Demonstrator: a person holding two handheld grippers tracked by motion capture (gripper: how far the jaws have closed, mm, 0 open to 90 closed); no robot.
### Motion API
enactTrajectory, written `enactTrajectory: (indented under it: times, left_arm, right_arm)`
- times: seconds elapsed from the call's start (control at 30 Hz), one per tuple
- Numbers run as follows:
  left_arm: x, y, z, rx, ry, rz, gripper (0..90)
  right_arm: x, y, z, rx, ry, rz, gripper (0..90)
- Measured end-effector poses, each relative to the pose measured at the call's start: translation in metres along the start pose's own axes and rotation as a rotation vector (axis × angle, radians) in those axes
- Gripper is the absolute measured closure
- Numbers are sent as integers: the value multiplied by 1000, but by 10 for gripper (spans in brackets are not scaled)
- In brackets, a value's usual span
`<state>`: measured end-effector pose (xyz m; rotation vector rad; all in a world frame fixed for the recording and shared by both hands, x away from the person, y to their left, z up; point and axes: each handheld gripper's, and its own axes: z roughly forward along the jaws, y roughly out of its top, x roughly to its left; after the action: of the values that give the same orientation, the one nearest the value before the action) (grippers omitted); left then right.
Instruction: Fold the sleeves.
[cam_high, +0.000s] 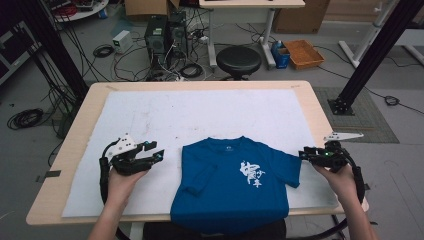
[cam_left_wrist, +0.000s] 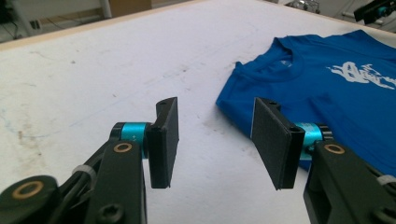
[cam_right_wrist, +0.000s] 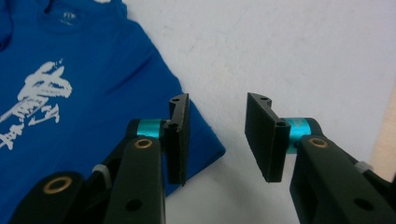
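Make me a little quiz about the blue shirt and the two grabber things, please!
1. True or false: the blue T-shirt lies between the left gripper and the right gripper.
2. Which way does the shirt's collar point? A) toward the person B) toward the far edge of the table C) toward the left gripper
3. Fill in the gap: both grippers have their jaws ____, with nothing between them.

Key:
1. True. The shirt sits in the middle on the white mat, with one gripper at each side.
2. B. The collar is on the far side, and the hem hangs over the near edge.
3. Open. Each gripper view shows a wide gap.
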<state>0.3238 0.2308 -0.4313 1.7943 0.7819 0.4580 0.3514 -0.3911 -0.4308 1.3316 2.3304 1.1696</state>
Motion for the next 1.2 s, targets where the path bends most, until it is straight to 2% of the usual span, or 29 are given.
enactTrajectory:
  times: [0.2, 0.27, 0.3, 0.37, 0.4, 0.43, 0.5, 0.6, 0.7, 0.83, 0.93, 1.07, 1.2]
  left_arm:
    - [1, 0, 1, 20, 6, -58, 474]
    - [2, 1, 1, 29, 6, -63, 459]
    - [2, 1, 3, 35, 2, -69, 446]
    - [2, 2, 3, 43, 4, -65, 412]
    - [2, 2, 3, 43, 4, -65, 411]
    - [2, 1, 4, 42, -1, -56, 411]
    - [2, 1, 4, 42, 0, -52, 411]
    - [2, 0, 4, 43, -10, -43, 411]
    - [3, -1, 6, 48, -16, -43, 411]
    - [2, -1, 9, 71, -21, -45, 408]
    - [2, -1, 9, 79, -22, -49, 406]
    - [3, -1, 9, 77, -23, -58, 396]
    - [3, -1, 9, 81, -25, -59, 396]
  right_arm:
    - [-1, -4, 8, 58, -17, 18, 661]
    - [-2, -5, 10, 71, -17, 20, 680]
    - [-1, -5, 10, 72, -23, 17, 752]
    - [0, -5, 9, 78, -10, 4, 828]
    - [0, -5, 9, 78, -10, 4, 828]
    - [2, -4, 7, 74, -6, -8, 876]
    - [4, -3, 5, 64, -1, -13, 886]
    - [14, 7, -7, 16, 21, -22, 892]
    - [29, 18, -15, -16, 50, -40, 892]
    - [61, 33, -14, -23, 82, -101, 891]
    - [88, 45, -6, -19, 99, -158, 891]
    - [122, 60, 8, -5, 107, -203, 891]
    - [149, 70, 31, 30, 89, -246, 891]
